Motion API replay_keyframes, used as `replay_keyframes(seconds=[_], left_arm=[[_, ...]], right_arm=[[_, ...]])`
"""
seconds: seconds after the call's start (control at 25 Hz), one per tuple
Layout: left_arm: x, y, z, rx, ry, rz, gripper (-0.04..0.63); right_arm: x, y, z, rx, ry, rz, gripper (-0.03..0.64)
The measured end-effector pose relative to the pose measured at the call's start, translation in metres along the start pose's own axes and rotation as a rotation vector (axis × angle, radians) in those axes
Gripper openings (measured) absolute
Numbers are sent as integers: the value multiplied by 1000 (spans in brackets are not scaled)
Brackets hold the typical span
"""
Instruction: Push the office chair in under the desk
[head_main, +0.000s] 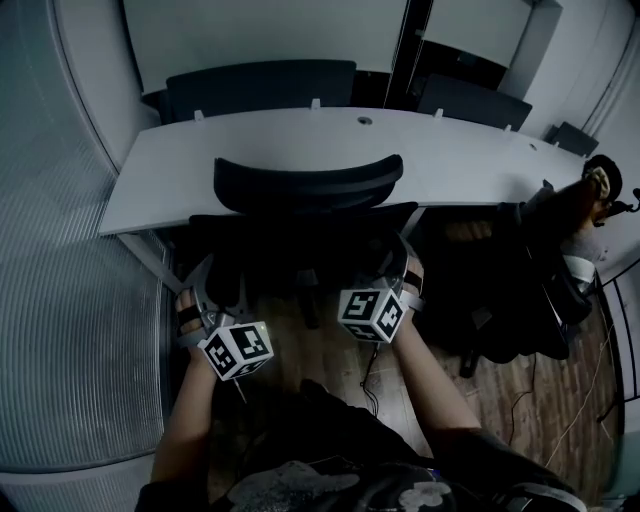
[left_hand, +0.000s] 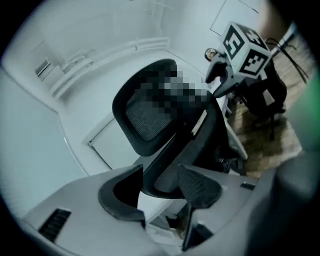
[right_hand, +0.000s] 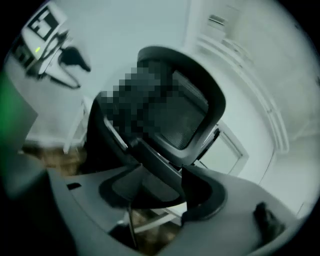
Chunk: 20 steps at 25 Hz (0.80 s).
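Observation:
The black mesh-backed office chair (head_main: 308, 185) stands against the white desk (head_main: 450, 165), its seat beneath the tabletop and its curved top rail over the desk's near edge. My left gripper (head_main: 208, 272) is on the left side of the chair's back, low down, and my right gripper (head_main: 398, 258) is on the right side. In the left gripper view the jaws (left_hand: 160, 192) stand wide with the chair's dark back frame (left_hand: 172, 155) filling the space between them. The right gripper view shows the same: its jaws (right_hand: 162, 192) are closed around the frame bar (right_hand: 155, 162).
A second dark chair with things heaped on it (head_main: 530, 270) stands close on the right. Two more chairs (head_main: 260, 88) sit beyond the desk. A ribbed glass wall (head_main: 60, 300) runs along the left. Cables (head_main: 530, 400) trail over the wooden floor.

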<state>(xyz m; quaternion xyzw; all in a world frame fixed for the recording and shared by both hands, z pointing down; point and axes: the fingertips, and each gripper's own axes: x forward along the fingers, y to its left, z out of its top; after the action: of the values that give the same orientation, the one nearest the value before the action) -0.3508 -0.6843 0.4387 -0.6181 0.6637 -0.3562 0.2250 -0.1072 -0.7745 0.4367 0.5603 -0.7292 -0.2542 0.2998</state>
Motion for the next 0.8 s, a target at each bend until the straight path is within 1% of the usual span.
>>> replay_keyframes(seconds=[0.12, 0.2, 0.24, 0.32, 0.36, 0.4, 0.44, 0.52, 0.64, 0.8], left_arm=[[-38, -4, 11, -145, -52, -54, 224], [-63, -4, 15, -242, -77, -83, 213], [-76, -2, 16, -288, -85, -93, 196], [-102, 0, 15, -364, -99, -107, 117], [-114, 1, 13, -388, -105, -115, 92], [-126, 0, 10, -404, -109, -126, 80], [-136, -1, 7, -419, -112, -137, 74], [-157, -2, 0, -460, -118, -156, 60], [-183, -8, -6, -532, -139, -209, 40], [-209, -18, -9, -589, -163, -274, 28]], right_arm=[[-33, 16, 24, 198, -50, 82, 253], [-57, 26, 38, 308, -73, 130, 253], [-69, 30, 45, 349, -83, 153, 253], [-95, 41, 58, 421, -102, 204, 252], [-108, 47, 62, 458, -107, 231, 249], [-121, 54, 65, 500, -108, 256, 239], [-133, 61, 66, 546, -106, 276, 207], [-157, 72, 66, 638, -100, 297, 91], [-189, 87, 61, 712, -81, 320, 51], [-222, 104, 61, 736, -78, 387, 34]])
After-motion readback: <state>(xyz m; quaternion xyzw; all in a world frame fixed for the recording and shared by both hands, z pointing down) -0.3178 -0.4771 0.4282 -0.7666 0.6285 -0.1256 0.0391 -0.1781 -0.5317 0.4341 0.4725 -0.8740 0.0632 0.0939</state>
